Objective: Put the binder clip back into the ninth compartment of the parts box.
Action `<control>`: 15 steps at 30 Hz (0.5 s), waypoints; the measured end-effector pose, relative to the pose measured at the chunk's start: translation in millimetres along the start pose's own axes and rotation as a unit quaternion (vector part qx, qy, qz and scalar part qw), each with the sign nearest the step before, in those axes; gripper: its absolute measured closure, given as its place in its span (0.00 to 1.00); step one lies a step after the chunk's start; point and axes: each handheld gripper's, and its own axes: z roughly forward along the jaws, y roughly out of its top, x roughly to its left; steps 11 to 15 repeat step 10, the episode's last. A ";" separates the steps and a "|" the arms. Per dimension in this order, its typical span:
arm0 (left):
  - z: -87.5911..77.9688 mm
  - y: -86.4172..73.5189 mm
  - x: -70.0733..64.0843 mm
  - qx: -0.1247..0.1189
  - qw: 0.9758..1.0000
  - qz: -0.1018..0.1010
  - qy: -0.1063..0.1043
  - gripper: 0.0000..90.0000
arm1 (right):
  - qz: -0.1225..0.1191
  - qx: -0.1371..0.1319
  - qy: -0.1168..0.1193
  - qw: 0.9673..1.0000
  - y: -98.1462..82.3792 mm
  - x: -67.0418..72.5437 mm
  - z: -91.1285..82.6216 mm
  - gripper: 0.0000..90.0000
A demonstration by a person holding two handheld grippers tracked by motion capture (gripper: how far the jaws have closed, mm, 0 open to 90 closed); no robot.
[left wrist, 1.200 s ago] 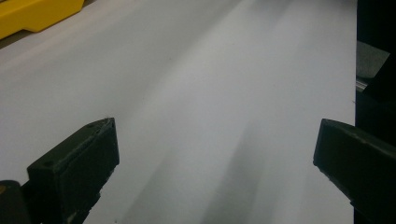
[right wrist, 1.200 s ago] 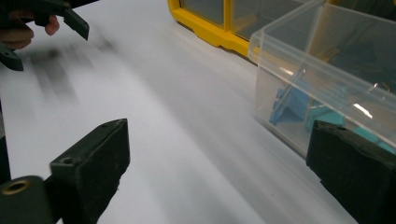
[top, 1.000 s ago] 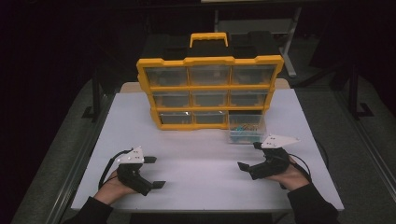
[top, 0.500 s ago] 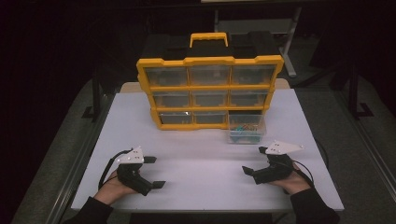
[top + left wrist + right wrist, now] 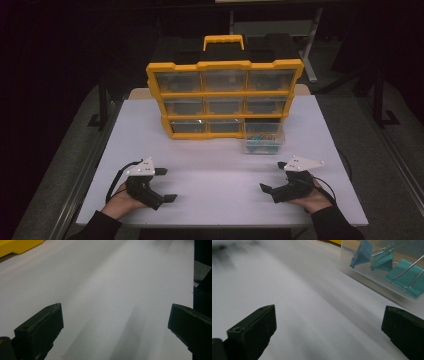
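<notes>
White desk, both tools idle.
My left tool [image 5: 161, 184] gaped empty; right of the yellow organizer [image 5: 224, 97], the clear drawer [image 5: 263, 138] of binder clips [image 5: 387, 262] looked light, slippery, best taken by its walls; right tool [image 5: 274, 177] wide, empty.

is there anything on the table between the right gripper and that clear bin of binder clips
Nothing visible. The right gripper, jaws open, faces bare white table up to the clear plastic bin of blue and teal binder clips, which sits pulled out before the yellow drawer organizer.
</notes>
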 end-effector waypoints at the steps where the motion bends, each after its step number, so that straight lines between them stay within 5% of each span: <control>1: 0.0 -0.1 0.1 0.000 1.000 0.000 0.000 0.00 | 0.001 -0.001 -0.001 1.000 -0.1 -0.1 -0.1 0.00; 15: 1.9 -0.7 0.3 0.005 1.000 -0.001 0.007 0.00 | -0.007 0.000 -0.004 1.000 -0.1 1.6 0.0 0.00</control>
